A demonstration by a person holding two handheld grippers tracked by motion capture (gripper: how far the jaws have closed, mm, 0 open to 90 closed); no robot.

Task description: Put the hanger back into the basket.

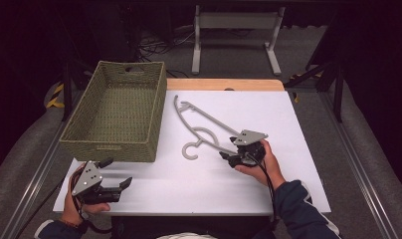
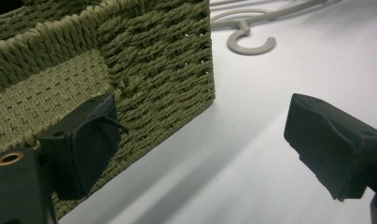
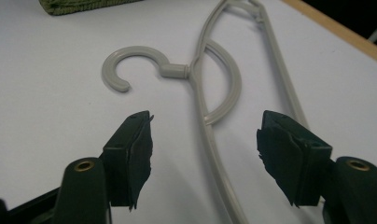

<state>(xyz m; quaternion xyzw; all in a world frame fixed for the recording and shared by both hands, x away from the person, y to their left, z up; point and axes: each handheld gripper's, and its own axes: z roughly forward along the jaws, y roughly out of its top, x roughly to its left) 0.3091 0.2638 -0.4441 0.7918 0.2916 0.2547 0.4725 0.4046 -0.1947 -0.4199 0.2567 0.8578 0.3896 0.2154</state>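
Black jaws of the right gripper (image 3: 203,158) stand apart, astride the grey hanger (image 3: 210,93) lying flat on the white table (image 3: 51,116); the pads press on nothing. Its hook curls ahead. Beside the woven basket (image 2: 154,60), the left gripper (image 2: 200,144) gapes wide, holding nothing.

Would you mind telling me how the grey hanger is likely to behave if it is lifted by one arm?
The hanger looks like thin moulded plastic, so probably light and fairly stiff, flexing a little. Held at one arm, its far end and hook would likely swing down. Its smooth surface may slip in the right claw.
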